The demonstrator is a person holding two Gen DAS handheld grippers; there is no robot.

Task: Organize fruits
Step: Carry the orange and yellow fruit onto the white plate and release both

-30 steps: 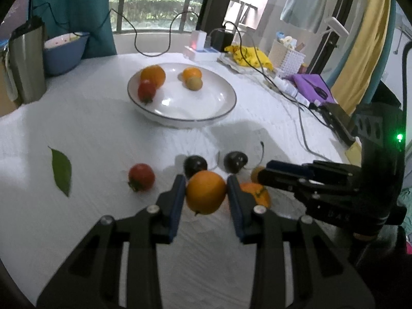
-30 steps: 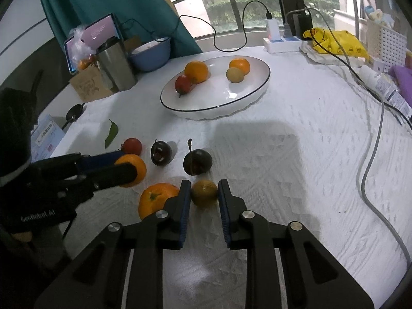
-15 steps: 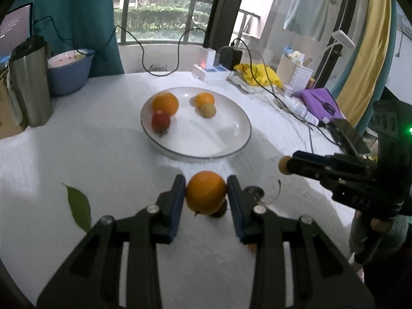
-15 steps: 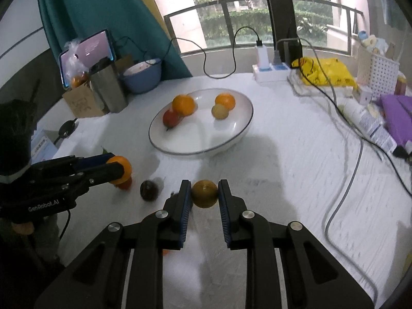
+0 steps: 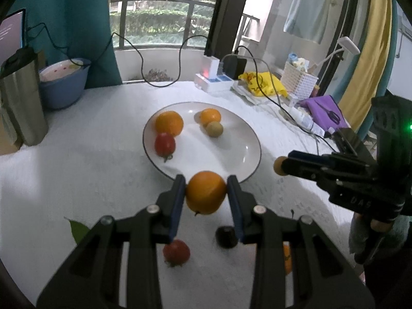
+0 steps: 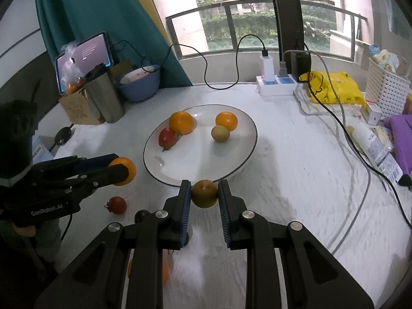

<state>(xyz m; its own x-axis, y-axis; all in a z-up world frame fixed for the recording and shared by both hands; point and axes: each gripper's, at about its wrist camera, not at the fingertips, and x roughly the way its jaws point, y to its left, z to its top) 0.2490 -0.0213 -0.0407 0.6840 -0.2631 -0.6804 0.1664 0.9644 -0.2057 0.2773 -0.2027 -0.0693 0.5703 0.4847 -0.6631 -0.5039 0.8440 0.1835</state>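
Observation:
My left gripper (image 5: 206, 189) is shut on an orange (image 5: 206, 192) and holds it in the air just before the near rim of the white plate (image 5: 239, 139). My right gripper (image 6: 204, 190) is shut on a brownish-green fruit (image 6: 204, 193), also raised near the plate's (image 6: 242, 141) front rim. The plate holds two oranges, a red tomato (image 5: 164, 144) and a greenish fruit (image 5: 214, 128). On the cloth below lie a red tomato (image 5: 176, 252), a dark plum (image 5: 226, 237) and an orange (image 5: 287, 257), partly hidden by my fingers.
A steel tumbler (image 5: 22, 103) and a blue bowl (image 5: 63, 87) stand at the back left. A power strip (image 6: 276, 85), cables, a yellow bag (image 6: 332, 87) and a white basket (image 6: 386, 87) line the back right. A green leaf (image 5: 77, 229) lies at the left.
Both grippers have lifted their fruit off the cloth and moved forward toward the plate. The loose fruits now lie below and behind the fingertips.

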